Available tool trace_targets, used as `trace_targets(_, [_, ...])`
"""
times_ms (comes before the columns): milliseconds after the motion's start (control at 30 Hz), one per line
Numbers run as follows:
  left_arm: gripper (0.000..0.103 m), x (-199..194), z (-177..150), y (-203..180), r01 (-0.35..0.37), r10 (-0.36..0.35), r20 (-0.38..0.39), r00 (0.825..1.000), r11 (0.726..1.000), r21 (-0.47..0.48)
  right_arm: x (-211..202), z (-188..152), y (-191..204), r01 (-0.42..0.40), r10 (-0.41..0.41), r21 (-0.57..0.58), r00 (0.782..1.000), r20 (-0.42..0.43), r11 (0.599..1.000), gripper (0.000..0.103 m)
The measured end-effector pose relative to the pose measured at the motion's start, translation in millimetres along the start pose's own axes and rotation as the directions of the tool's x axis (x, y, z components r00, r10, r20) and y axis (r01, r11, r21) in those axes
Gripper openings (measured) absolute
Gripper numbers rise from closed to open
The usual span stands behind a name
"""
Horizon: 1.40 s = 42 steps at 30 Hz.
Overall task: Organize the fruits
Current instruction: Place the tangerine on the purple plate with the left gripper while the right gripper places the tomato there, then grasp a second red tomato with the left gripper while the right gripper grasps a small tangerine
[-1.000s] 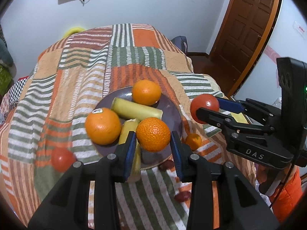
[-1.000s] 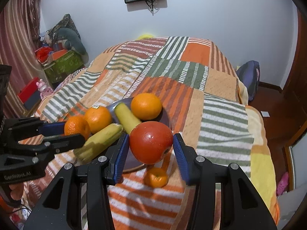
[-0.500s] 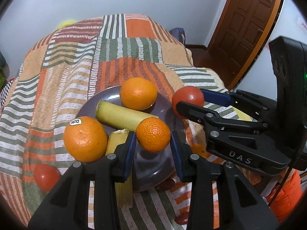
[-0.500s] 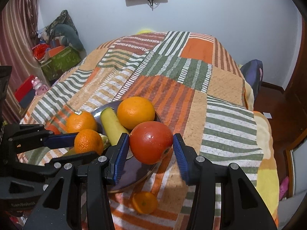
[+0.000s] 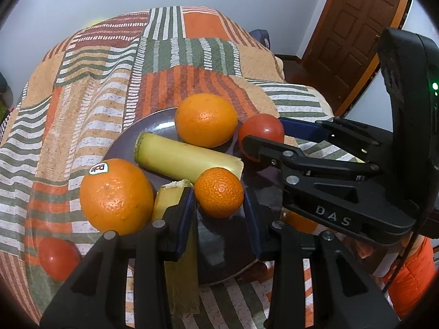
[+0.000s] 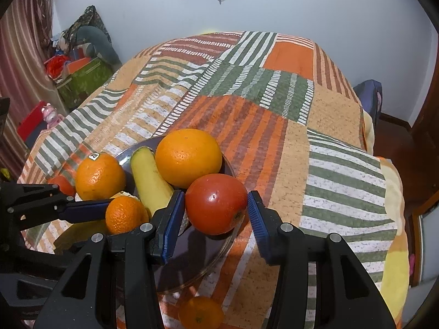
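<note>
Patchwork bedding in orange, green and white stripes (image 6: 274, 104) fills both views, with broad bare cloth toward the upper frame and the far white wall. At lower centre of both views a dark round plate (image 5: 153, 128) is crowded: a large orange with a sticker (image 5: 116, 196), a second large orange (image 5: 205, 120) and a yellow banana piece (image 5: 178, 159) lie on it.

The left gripper (image 5: 219, 200) is closed on a small orange mandarin (image 5: 219, 192), held above the plate's near half. The right gripper (image 6: 215, 205) is clamped on a red tomato (image 6: 216, 203), held at the plate's right rim, just beside the second orange.

Off the plate, another red tomato (image 5: 59, 257) lies on the cloth at lower left, and another small mandarin (image 6: 200, 314) lies by the plate's near edge.
</note>
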State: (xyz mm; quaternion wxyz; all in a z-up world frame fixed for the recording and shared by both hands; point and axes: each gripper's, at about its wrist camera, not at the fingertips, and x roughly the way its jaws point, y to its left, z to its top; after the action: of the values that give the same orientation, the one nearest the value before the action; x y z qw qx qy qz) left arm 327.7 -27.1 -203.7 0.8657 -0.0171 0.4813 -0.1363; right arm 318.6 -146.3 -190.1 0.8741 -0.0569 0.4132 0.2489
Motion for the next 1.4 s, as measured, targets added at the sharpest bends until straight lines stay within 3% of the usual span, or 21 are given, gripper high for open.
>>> trace_targets(367, [0.038, -3.1, -1.4, -0.1, -0.003, 0.003, 0.001, 1.0, 1.0, -0.006, -9.2, 1.7, 4.5, -0.008, 0.009, -0.013, 1.0, 0.015, 1.0, 0.045])
trace_targets(567, [0.038, -25.9, -11.5, 6.8, -0.015, 0.016, 0.033, 0.999, 1.0, -0.025, -31.8, -4.3, 3.8, 0.01, -0.009, -0.009, 0.999, 0.042, 1.0, 0.045])
trace_targets(833, [0.038, -77.4, -25.3, 36.3, -0.076, 0.082, 0.101, 0.991, 0.995, -0.065, -62.2, -16.9, 4.0, 0.033, -0.033, 0.007, 0.997, 0.064, 0.999, 0.046])
trace_targets(967, [0.044, -97.2, -36.3, 56.8, -0.128, 0.139, 0.119, 0.983, 0.987, -0.096, -72.4, -28.1, 6.8, 0.049, -0.05, 0.01, 0.997, 0.056, 0.999, 0.047])
trace_targets(1200, [0.045, -107.4, -61.2, 93.8, -0.17, 0.185, 0.083, 0.979, 0.972, -0.163, -72.1, -48.3, 8.4, 0.045, -0.045, 0.034, 0.999, -0.003, 0.998, 0.047])
trace_targets(1400, [0.046, -87.5, -80.2, 118.8, -0.179, 0.181, -0.006, 0.983, 0.966, -0.187, -60.4, -63.5, 9.5, 0.036, -0.032, 0.049, 0.997, -0.065, 0.998, 0.047])
